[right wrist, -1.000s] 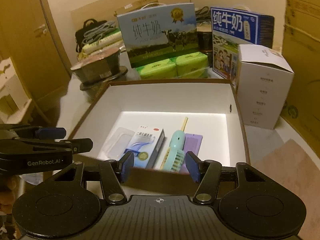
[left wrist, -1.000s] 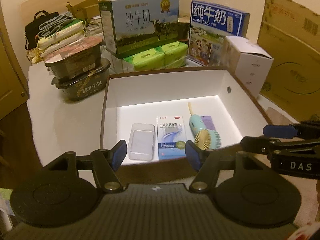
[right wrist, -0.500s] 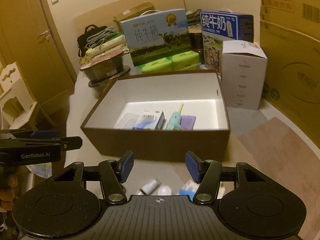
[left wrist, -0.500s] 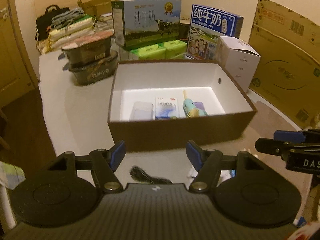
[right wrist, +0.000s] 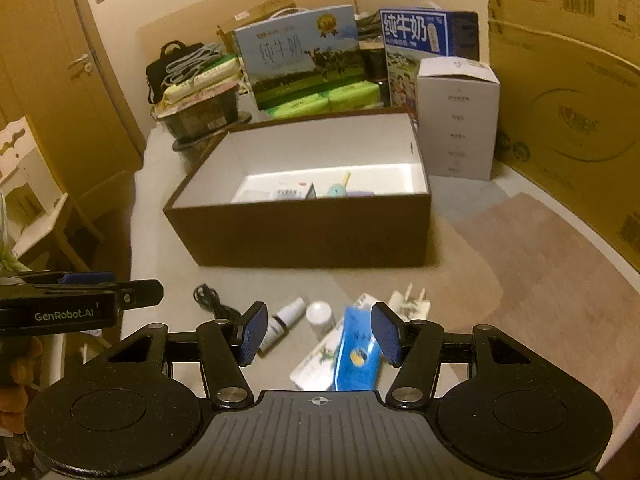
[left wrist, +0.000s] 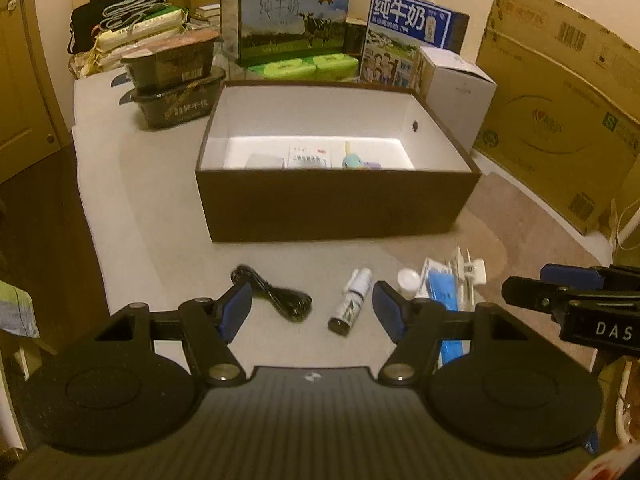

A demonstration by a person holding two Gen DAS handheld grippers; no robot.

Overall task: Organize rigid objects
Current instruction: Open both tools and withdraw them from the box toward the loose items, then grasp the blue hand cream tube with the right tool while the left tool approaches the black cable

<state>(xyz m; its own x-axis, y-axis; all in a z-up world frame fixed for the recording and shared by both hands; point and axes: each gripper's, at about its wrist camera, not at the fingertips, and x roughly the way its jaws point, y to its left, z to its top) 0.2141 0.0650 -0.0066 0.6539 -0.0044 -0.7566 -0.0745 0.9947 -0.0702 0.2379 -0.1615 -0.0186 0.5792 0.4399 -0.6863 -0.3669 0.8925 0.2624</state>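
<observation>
We hold both claws open and empty above the table [left wrist: 132, 208]. Between the left gripper [left wrist: 312, 310] pads we see a black cable [left wrist: 276, 296] and a small spray bottle [left wrist: 352, 300]. Just under the right gripper [right wrist: 318, 332], a blue packet [right wrist: 356, 352] lies on a white one, a white-capped bottle [right wrist: 320, 314] just ahead. Farther off stands the brown box [right wrist: 312, 228], holding a clear case, a medicine carton and a small teal fan.

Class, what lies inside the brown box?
Inside the brown box: a clear case, a white medicine carton, a teal fan and something purple. The near wall hides their lower parts.
</observation>
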